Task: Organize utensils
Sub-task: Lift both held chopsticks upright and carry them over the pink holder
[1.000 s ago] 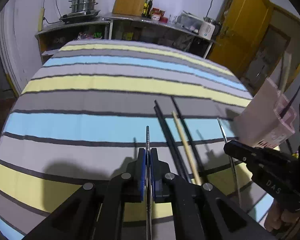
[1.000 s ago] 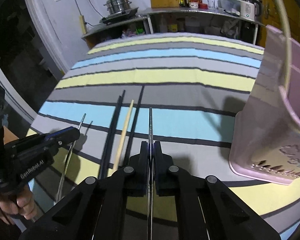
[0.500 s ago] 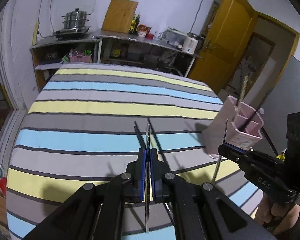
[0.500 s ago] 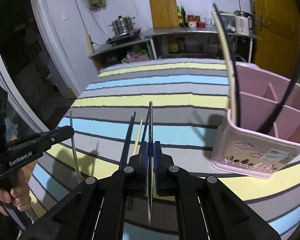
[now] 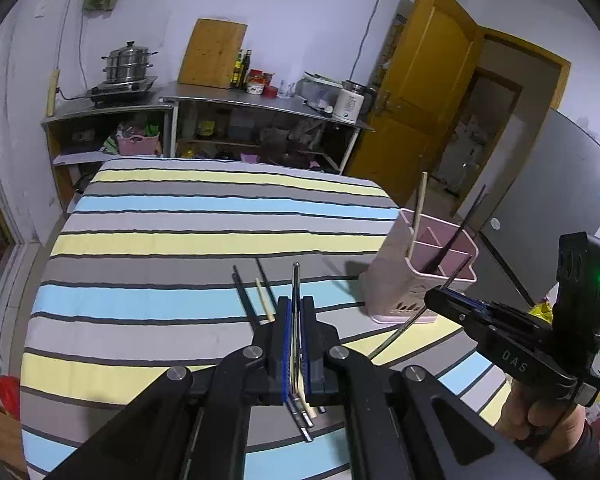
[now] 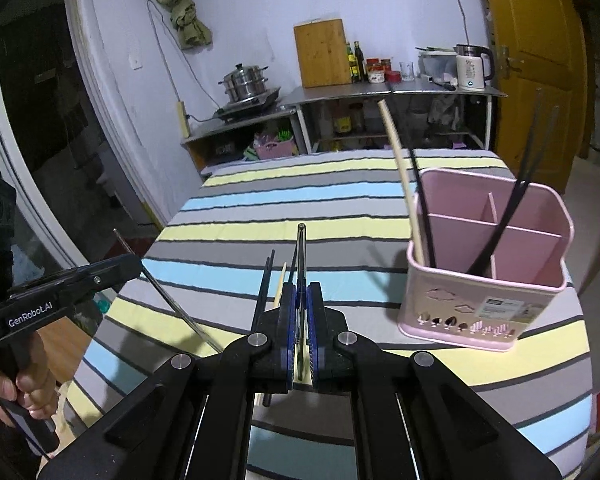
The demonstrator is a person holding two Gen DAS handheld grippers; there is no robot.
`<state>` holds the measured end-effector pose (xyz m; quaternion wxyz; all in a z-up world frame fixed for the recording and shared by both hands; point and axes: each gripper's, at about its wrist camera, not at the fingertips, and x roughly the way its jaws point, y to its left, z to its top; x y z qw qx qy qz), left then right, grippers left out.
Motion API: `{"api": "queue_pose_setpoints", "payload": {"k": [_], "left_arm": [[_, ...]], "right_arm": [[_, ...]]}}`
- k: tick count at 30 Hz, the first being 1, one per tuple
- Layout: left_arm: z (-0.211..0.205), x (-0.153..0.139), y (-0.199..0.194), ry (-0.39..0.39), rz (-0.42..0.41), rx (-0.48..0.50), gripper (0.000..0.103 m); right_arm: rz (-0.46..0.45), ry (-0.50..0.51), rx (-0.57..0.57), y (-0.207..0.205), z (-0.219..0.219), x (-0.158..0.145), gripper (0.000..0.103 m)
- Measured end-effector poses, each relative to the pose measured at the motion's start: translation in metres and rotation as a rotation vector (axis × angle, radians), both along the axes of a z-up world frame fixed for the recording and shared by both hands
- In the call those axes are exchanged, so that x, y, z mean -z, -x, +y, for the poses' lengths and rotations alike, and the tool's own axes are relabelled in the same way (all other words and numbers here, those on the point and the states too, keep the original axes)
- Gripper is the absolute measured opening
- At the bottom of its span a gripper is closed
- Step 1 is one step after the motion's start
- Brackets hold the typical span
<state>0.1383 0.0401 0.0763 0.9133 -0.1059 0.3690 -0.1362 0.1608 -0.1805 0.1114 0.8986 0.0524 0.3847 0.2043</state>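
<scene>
My left gripper [image 5: 296, 309] is shut on a thin metal chopstick [image 5: 296, 280], held above the striped table. My right gripper [image 6: 301, 293] is shut on a second metal chopstick [image 6: 301, 248]. In the left wrist view the right gripper [image 5: 450, 300] hangs just in front of the pink utensil holder [image 5: 396, 284]. In the right wrist view the left gripper [image 6: 130, 266] is at the left, off the table's edge. The pink holder [image 6: 488, 300] has a wooden chopstick [image 6: 400, 160] and black chopsticks [image 6: 512, 208] standing in it. Two black chopsticks [image 5: 244, 292] and a wooden one [image 5: 262, 296] lie on the cloth.
The striped tablecloth [image 5: 180, 248] covers the table to its edges. A counter with a steamer pot [image 5: 128, 64], a cutting board and a kettle stands behind it. A yellow door [image 5: 420, 92] is at the far right. A hand [image 6: 24, 384] grips the left tool.
Both grippers have risen from the table, each carrying its metal chopstick. The table now looks farther away and the pink holder's compartments show from above.
</scene>
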Motion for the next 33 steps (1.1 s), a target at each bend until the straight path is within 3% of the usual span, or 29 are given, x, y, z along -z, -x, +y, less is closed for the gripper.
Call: {"api": "queue_pose_setpoints", "payload": {"k": [12,26,33], "left_arm": [[-0.065,-0.030,-0.019,0.004,-0.034,0.143,0.004],[-0.125,-0.099,-0.060,0.052,-0.165,0.230,0.004],[-0.147,-0.093,-0.094,0.051,-0.155,0.236,0.004]], "right_arm": [[-0.041,-0.013,0.095,0.010,-0.048,-0.026,0.005],[-0.189,-0.032,0.224,-0.005,-0.102,-0.092,0.005],[-0.207,-0.024,0.249,-0.026,-0.109,-0.092,0.005]]}}
